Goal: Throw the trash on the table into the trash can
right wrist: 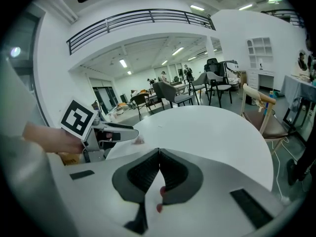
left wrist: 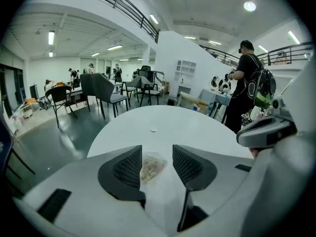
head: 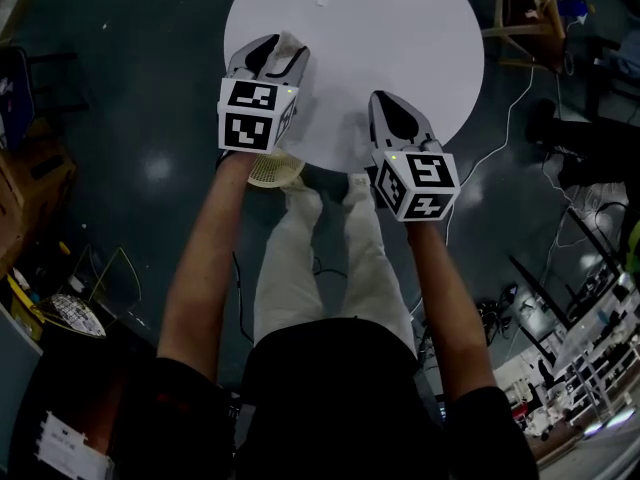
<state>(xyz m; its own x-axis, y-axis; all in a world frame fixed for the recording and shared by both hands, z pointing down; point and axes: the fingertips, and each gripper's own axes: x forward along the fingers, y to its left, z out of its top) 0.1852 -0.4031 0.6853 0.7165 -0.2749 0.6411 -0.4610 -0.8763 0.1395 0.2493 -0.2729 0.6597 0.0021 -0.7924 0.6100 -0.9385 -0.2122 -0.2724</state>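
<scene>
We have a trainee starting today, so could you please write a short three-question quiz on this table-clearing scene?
1. True or false: the right gripper has its jaws together.
2. What lies between the open jaws of the left gripper? A) a crumpled wrapper B) a bottle C) a spoon
3. Fill in: the white table has a ___ top.
Key: 1 true; 2 A; 3 round.

Crumpled wrapper (left wrist: 152, 167) and small scrap (head: 321, 1) on round white table (head: 400, 58)
</scene>
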